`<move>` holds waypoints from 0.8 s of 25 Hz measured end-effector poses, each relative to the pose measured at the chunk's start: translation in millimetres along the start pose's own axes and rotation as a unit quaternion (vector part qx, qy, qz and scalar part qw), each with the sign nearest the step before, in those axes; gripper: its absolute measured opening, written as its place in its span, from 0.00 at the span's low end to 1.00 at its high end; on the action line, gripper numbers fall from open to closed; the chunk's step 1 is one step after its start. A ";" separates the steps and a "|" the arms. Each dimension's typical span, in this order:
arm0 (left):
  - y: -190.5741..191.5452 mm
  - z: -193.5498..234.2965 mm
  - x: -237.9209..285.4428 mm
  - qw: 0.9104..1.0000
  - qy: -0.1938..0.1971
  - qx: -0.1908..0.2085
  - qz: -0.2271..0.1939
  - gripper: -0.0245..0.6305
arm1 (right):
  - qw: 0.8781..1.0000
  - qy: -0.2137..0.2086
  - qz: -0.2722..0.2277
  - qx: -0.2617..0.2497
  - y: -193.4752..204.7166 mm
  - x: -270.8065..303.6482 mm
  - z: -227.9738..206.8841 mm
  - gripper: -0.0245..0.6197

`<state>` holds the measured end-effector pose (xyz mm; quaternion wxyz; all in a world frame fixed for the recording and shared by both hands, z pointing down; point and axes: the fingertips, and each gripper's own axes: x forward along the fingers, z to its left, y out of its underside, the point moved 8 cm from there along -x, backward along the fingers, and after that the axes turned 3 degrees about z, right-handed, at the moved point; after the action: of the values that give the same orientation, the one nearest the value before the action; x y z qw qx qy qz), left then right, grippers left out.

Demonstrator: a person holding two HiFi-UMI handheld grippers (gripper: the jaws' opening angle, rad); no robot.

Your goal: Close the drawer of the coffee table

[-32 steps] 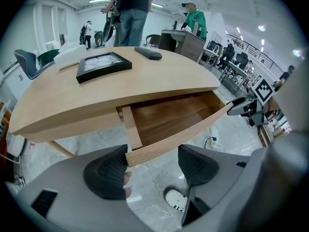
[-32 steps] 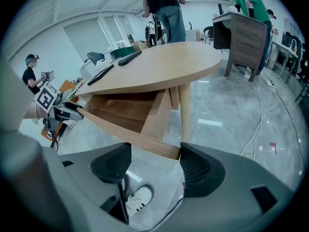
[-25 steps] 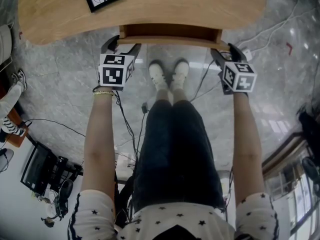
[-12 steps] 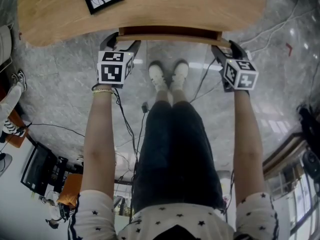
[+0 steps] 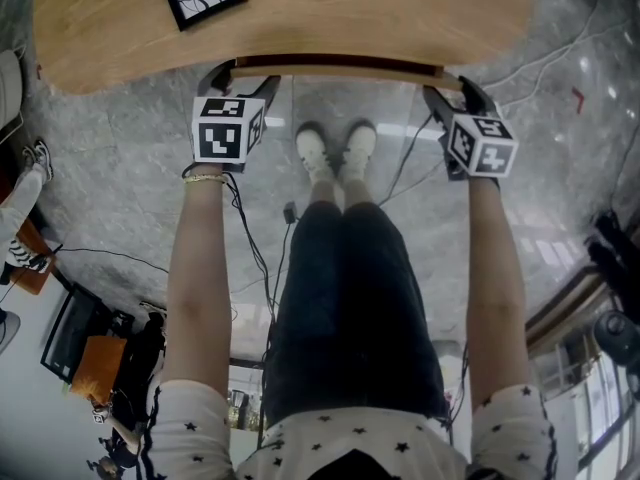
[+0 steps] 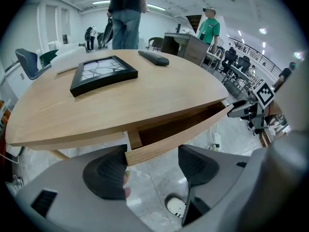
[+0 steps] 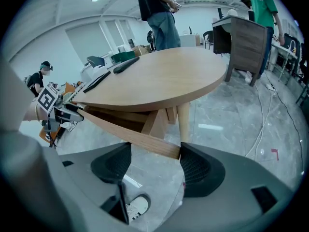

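We're holding both grippers up at the drawer point(image 5: 340, 66), which is poking out just a bit from under the coffee table point(image 5: 400, 13) top. The left gripper point(image 6: 152, 168) is sitting spread open, the drawer front's corner beside its left pad. The right gripper point(image 7: 154, 164) is spread too, its right pad touching the other end.

A black frame point(image 6: 104, 74) is lying flat on the bench point(image 6: 159, 100), and a dark remote point(image 6: 153, 58) is resting farther back, near the far edge. Beyond it someone in jeans point(image 6: 126, 18) is standing, and someone in a green shirt point(image 6: 210, 29) is standing beside a dark desk point(image 6: 186, 45). A white cable point(image 7: 263, 110) is trailing across the grey marble floor point(image 7: 227, 115).
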<state>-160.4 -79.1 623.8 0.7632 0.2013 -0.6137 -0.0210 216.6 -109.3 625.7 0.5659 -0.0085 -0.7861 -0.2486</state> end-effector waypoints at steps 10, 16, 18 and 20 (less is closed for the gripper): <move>-8.8 3.0 2.9 1.000 -0.004 -0.012 -0.002 0.53 | 1.000 -0.002 -0.006 -0.002 -10.4 4.0 -5.0 0.52; -12.7 5.0 4.1 1.000 -0.011 -0.023 -0.007 0.53 | 1.000 -0.003 -0.011 -0.003 -16.4 6.4 -6.8 0.52; -13.7 5.5 4.2 0.999 -0.013 -0.029 -0.009 0.53 | 1.000 -0.004 -0.012 -0.003 -18.2 7.2 -7.7 0.52; -15.2 5.2 4.5 0.999 -0.015 -0.037 -0.013 0.53 | 1.000 -0.004 -0.014 -0.004 -20.0 7.2 -9.5 0.52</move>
<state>-160.9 -95.7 623.8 0.7603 0.1806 -0.6214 -0.0565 216.5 -132.6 626.8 0.5594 -0.0010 -0.7873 -0.2593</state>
